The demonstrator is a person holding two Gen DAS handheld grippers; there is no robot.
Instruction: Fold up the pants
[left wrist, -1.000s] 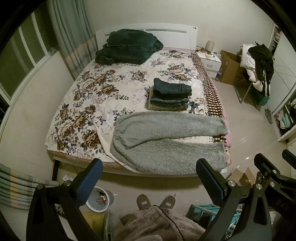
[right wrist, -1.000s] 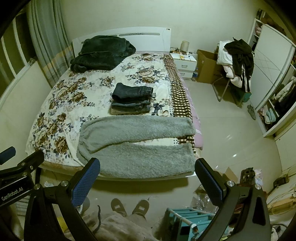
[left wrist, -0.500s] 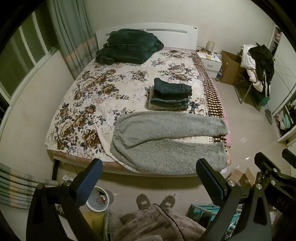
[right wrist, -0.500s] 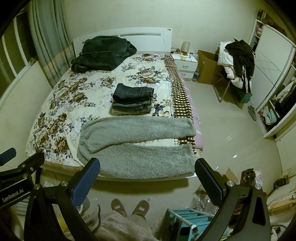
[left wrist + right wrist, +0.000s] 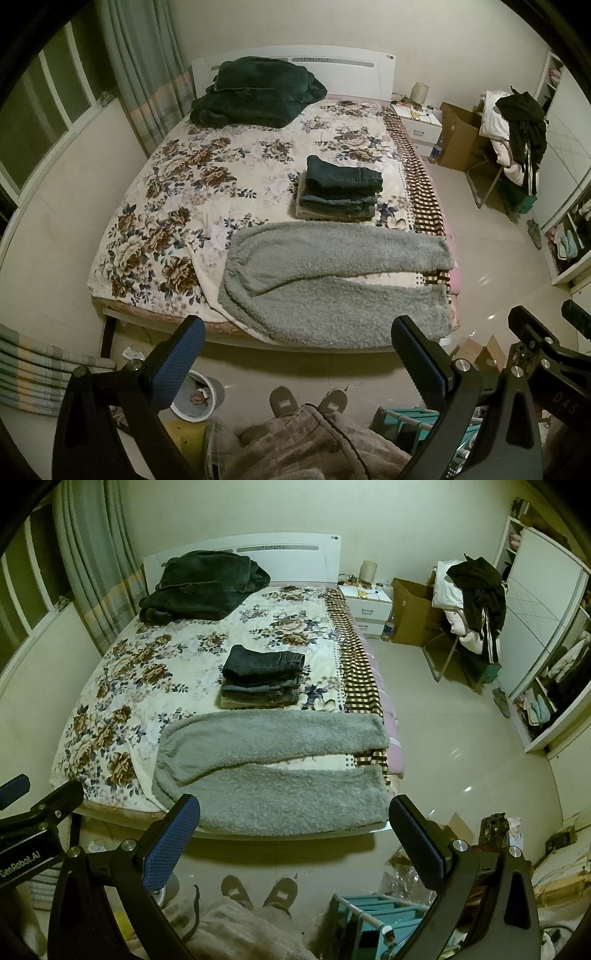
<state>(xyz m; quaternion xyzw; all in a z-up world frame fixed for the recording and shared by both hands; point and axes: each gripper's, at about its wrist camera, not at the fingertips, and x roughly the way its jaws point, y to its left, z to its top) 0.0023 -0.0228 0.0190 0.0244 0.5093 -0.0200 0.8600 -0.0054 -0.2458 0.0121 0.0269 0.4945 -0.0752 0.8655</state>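
Grey fleece pants [image 5: 332,280] [image 5: 273,764] lie flat across the foot of the bed, waist to the left, both legs pointing right with a narrow gap between them. Behind them sits a stack of folded dark jeans [image 5: 340,192] [image 5: 262,679]. My left gripper [image 5: 295,354] is held open, back from the bed and above the floor, with nothing between its fingers. My right gripper [image 5: 291,830] is also open and empty, at about the same distance from the pants. Neither gripper touches the cloth.
The floral bedspread [image 5: 184,192] covers the bed; a dark green blanket [image 5: 255,92] is heaped by the headboard. A person's slippered feet [image 5: 306,400] stand at the bed's foot. A bin [image 5: 195,395] and teal rack [image 5: 373,919] sit on the floor nearby; a clothes-laden chair [image 5: 469,605] stands right.
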